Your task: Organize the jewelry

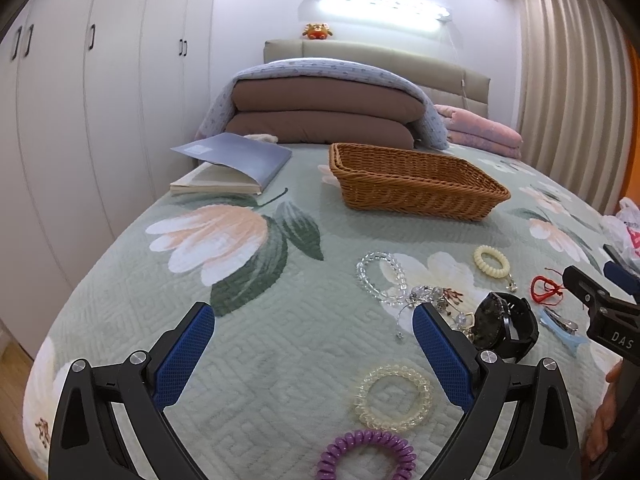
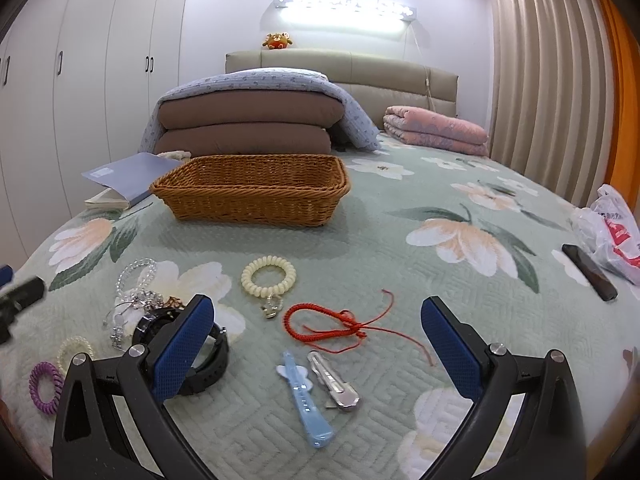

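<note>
both grippers hang just above the bed, pointing forward, neither holding anything. the left gripper has its blue-padded fingers spread wide. the right gripper is spread just as wide, and shows at the right edge of the left wrist view, with a bit of hand below it

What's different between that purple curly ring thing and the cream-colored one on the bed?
The purple coil hair tie is plain, while the cream coil hair tie has a small metal charm hanging from it. The purple one lies at the near left end of the spread, beside a clear yellowish tie; the cream one lies farther up, nearer the wicker basket. Both are spiral rings lying flat on the quilt, untouched by either gripper.
</note>
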### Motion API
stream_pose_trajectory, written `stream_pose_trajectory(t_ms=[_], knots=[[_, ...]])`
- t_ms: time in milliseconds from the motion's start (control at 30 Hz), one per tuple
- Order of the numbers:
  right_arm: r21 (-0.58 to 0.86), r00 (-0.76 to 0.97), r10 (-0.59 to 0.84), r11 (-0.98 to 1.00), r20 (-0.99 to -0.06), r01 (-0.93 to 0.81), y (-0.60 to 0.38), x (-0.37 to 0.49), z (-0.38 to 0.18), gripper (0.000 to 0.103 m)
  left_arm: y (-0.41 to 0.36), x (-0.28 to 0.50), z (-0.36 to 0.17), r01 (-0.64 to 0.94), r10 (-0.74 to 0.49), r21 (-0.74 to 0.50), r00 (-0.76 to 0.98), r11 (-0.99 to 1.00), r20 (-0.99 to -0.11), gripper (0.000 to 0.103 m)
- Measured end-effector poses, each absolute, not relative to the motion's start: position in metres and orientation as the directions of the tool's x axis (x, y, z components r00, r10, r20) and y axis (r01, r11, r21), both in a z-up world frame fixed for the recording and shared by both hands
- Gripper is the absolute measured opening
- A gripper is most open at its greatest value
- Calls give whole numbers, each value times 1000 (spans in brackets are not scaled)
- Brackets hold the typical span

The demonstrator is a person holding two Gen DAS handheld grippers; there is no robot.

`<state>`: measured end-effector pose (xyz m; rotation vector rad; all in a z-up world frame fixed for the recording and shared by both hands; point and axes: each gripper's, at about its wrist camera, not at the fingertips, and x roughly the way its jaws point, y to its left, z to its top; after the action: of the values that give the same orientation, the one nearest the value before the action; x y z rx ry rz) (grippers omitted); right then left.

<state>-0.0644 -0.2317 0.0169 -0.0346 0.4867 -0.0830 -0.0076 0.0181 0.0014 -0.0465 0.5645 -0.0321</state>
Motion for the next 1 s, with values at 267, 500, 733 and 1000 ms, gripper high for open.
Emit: stream_pose_trajectory(t_ms=[267, 500, 733, 1000], knots=[[-64, 850, -112, 994, -514, 92, -252, -85, 6, 94, 63, -24, 8, 80, -175, -185, 791, 979, -585, 100], [5, 844, -78, 995, -531, 95, -275, -102, 1, 68, 47, -55, -13, 157, -187, -104, 744, 982, -642, 99], [70, 785, 18, 997, -619, 33, -275, -88, -14, 48, 33, -64, -30, 197, -193, -75, 699, 978, -689, 69], [65, 756, 32, 998, -654, 14, -275, -76, -24, 45, 37, -60, -37, 189, -219, -122, 681, 974, -699, 67]])
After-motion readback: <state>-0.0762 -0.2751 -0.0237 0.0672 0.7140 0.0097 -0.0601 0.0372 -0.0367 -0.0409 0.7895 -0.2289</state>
